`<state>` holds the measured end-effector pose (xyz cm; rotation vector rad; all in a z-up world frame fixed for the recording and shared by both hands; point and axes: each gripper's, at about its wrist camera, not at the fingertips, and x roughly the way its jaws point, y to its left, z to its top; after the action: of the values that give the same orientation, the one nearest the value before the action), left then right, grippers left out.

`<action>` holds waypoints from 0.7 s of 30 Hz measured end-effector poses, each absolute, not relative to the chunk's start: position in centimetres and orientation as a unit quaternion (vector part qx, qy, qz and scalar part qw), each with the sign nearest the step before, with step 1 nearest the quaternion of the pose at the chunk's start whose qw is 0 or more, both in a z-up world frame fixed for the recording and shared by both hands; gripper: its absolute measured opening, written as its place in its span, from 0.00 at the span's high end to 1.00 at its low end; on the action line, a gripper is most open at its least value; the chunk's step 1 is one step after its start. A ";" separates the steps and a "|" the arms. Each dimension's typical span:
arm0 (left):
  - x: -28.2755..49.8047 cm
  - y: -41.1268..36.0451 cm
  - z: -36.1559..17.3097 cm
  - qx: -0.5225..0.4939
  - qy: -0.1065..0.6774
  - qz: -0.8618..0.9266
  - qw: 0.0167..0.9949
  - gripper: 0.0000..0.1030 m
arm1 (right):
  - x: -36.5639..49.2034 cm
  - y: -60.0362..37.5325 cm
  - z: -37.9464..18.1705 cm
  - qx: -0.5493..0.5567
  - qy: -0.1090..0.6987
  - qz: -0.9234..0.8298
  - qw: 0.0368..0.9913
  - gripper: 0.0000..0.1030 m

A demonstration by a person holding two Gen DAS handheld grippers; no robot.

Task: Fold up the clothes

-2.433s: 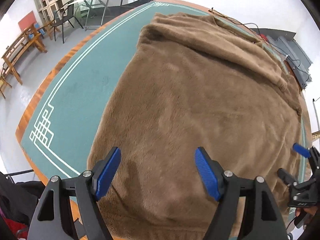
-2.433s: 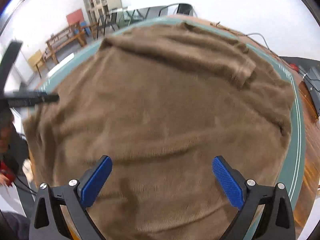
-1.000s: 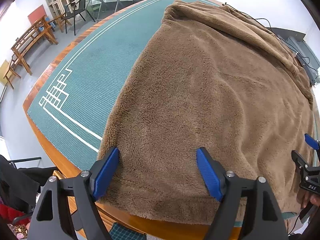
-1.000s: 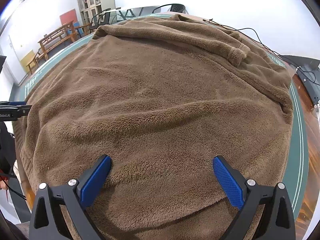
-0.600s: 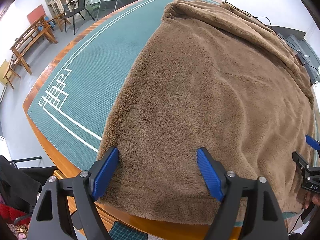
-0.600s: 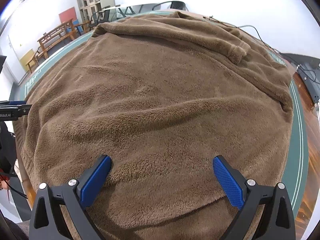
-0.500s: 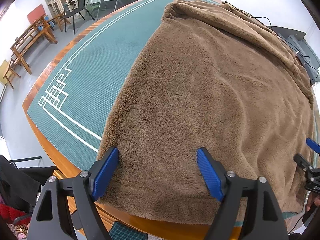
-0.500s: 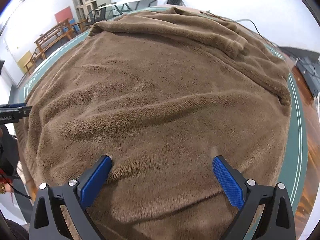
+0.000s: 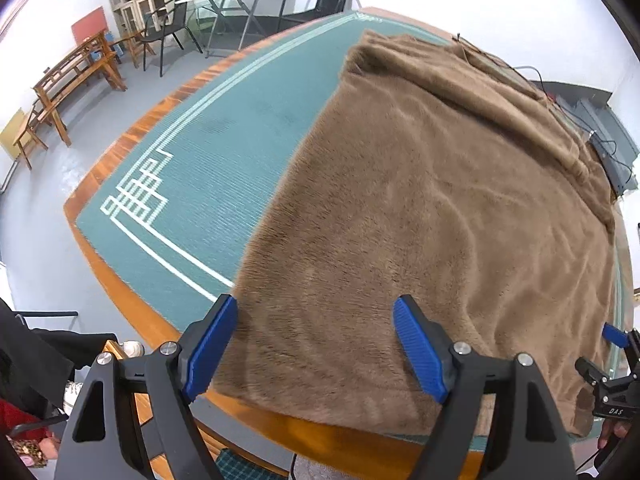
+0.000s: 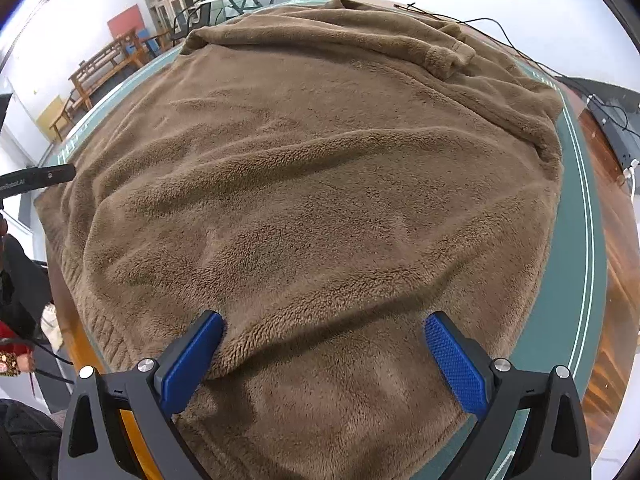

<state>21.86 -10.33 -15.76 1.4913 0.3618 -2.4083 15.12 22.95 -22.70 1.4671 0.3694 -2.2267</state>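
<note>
Left wrist view: the left gripper (image 9: 316,344), jaws apart and empty, hangs over the near hem of the fuzzy brown fleece garment (image 9: 432,216), spread on the green-covered tabletop (image 9: 208,168) toward its right edge.

Right wrist view: the right gripper (image 10: 324,356), jaws wide, its left pad against a ridge of the garment (image 10: 320,184).

"DAS" on right claw (image 9: 614,411)

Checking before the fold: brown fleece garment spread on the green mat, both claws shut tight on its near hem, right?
Not quite. The brown fleece garment is on the green mat, but both wrist views show the left claw and right claw open.
</note>
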 end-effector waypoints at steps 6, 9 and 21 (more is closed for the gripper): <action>23.4 -13.8 -15.4 0.511 0.150 -0.831 0.159 0.19 | 16.1 24.8 -20.7 0.505 0.125 -0.824 0.225 0.01; 24.0 -15.1 -15.8 0.508 0.185 -0.827 0.152 0.19 | 16.4 25.3 -19.6 0.491 0.136 -0.831 0.222 0.01; 22.7 -14.6 -17.4 0.530 0.197 -0.817 0.111 0.19 | 19.6 31.2 -18.6 0.502 0.141 -0.826 0.213 0.01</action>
<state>22.73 -14.58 -17.38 1.5552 0.5794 -2.4007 19.56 31.17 -18.57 1.3933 0.3910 -2.2934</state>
